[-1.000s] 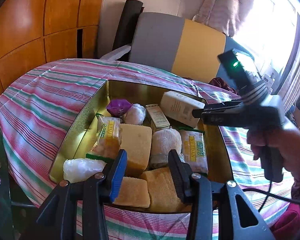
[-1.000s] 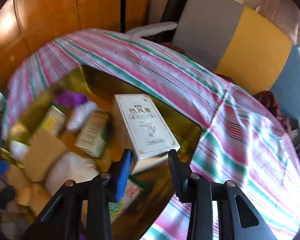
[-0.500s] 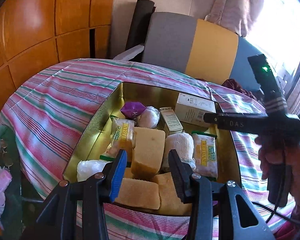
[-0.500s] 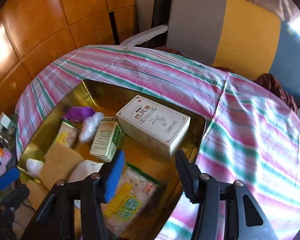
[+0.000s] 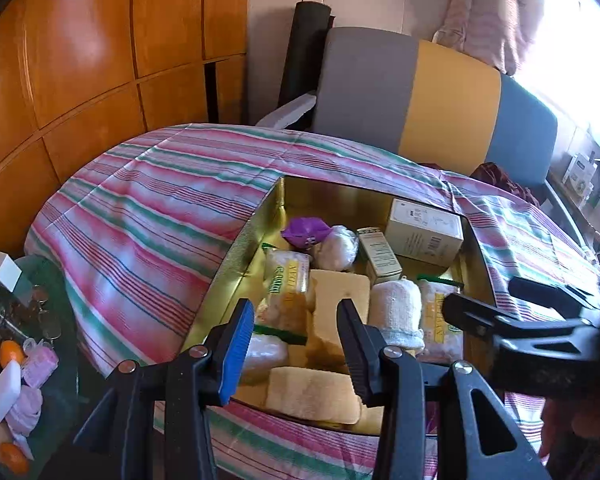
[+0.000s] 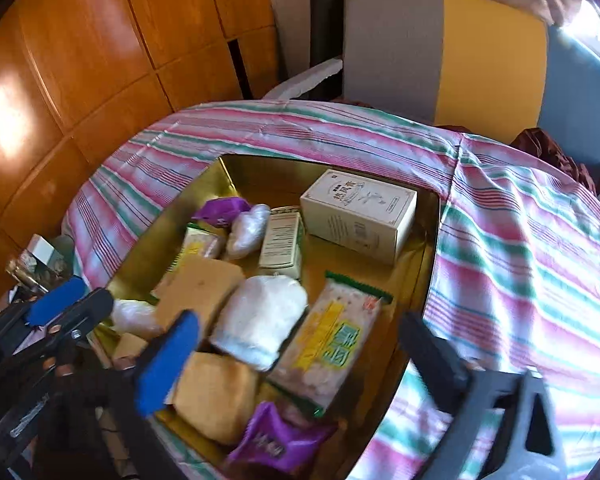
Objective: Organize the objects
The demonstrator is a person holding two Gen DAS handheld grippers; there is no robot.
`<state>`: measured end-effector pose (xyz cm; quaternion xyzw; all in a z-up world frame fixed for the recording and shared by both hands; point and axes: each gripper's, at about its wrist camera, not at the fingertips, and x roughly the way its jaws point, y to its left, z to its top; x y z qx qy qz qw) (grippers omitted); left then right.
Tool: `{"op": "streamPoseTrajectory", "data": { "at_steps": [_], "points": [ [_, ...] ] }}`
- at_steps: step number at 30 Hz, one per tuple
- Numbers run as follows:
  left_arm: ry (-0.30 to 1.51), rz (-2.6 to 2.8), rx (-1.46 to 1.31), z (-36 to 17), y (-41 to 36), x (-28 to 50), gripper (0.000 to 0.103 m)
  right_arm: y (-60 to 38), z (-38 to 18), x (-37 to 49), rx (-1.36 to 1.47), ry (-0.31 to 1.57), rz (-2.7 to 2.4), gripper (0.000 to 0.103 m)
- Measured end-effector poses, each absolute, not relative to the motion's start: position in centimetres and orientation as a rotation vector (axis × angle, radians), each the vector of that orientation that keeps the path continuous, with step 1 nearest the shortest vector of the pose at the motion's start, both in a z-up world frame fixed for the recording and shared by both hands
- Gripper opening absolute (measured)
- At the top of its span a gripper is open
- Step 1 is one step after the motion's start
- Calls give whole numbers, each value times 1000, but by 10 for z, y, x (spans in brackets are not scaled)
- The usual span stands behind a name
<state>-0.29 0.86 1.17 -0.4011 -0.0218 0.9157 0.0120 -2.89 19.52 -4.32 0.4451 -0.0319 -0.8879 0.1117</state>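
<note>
A gold tin tray sits on the striped tablecloth and holds several items. A white box lies at its far right corner. Beside it are a small green-white box, a purple packet, yellow sponges, a white rolled cloth and snack packets. My left gripper is open and empty above the tray's near edge. My right gripper is wide open and empty above the tray's near right; it also shows in the left wrist view.
A grey, yellow and blue chair stands behind the table. Wooden panelling runs along the left. A low glass side table at the left carries small clutter. The striped cloth covers the table around the tray.
My right gripper let go of the white box, which now lies in the tray, then opened wide and drew back. My left gripper also pulled back from the tray.
</note>
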Motion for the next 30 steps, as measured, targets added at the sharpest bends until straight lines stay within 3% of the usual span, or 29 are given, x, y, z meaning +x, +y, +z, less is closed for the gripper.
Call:
{"op": "streamPoseTrajectory", "data": {
  "at_steps": [30],
  "points": [
    [-30, 2848, -1411, 6, -11, -1, 43, 170, -12, 27, 1332, -87, -2963, 103]
  ]
}}
